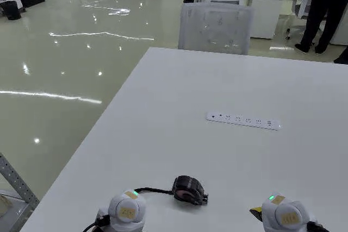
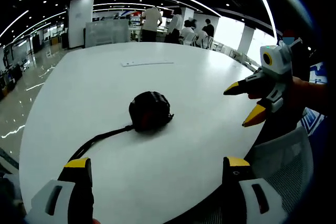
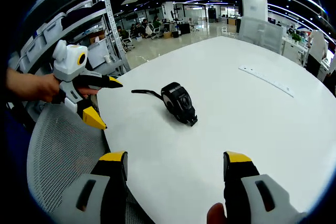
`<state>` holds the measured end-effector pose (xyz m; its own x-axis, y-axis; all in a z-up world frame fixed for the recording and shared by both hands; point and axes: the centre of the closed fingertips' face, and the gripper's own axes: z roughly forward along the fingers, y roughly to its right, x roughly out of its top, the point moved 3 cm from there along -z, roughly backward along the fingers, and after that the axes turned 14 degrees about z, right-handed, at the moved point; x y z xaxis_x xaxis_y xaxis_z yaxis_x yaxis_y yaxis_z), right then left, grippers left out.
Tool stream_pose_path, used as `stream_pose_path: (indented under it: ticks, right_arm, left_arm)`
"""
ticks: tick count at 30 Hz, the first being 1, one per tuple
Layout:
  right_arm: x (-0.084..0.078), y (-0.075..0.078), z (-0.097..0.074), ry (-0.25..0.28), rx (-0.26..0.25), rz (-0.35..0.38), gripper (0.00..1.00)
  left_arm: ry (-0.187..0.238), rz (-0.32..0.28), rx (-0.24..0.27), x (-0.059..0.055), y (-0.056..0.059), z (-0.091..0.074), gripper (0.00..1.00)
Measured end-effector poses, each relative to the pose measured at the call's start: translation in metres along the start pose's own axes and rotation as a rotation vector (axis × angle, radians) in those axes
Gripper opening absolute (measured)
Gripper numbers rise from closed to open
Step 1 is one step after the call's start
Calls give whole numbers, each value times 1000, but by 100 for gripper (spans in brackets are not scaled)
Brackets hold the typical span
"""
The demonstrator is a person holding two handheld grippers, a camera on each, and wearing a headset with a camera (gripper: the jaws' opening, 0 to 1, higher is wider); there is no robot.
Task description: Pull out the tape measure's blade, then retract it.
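A black tape measure (image 1: 188, 189) with a black wrist strap lies on the white table (image 1: 217, 91) near its front edge, blade fully in. It sits ahead of my left gripper (image 2: 156, 170), whose jaws stand open and empty, short of the case (image 2: 150, 111). My right gripper (image 3: 173, 164) is open too, with the tape measure (image 3: 179, 102) a little beyond its yellow tips. Each gripper appears in the other's view: the right gripper (image 2: 247, 103) at the right edge, the left gripper (image 3: 102, 100) at the left, both held off the table's edge. In the head view the left gripper (image 1: 126, 211) and right gripper (image 1: 283, 214) flank the tape.
A white power strip (image 1: 243, 120) lies mid-table, beyond the tape measure. A grey mesh chair (image 1: 215, 27) stands at the far edge. A person (image 1: 326, 4) stands at desks in the back right. Shelving (image 3: 79, 19) with bins rises behind the left gripper.
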<state>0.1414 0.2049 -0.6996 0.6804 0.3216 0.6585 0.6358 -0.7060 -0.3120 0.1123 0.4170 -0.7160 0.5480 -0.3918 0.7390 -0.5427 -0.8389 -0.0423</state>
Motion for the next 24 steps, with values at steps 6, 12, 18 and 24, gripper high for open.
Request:
stream_pose_path:
  ticks: [6, 12, 18, 24]
  right_arm:
    - [-7, -2, -23, 19, -13, 18, 83]
    - [-17, -7, -42, 19, -39, 27, 88]
    - [-27, -18, -56, 26, -50, 55, 97]
    - [-32, -28, -68, 42, -63, 86, 100]
  left_arm:
    - [-2, 29, 5, -8, -3, -19, 100]
    - [19, 43, 10, 1, -9, -34, 100]
    - [40, 70, 10, 3, -14, -54, 100]
    - [48, 101, 0, -5, -20, -75, 100]
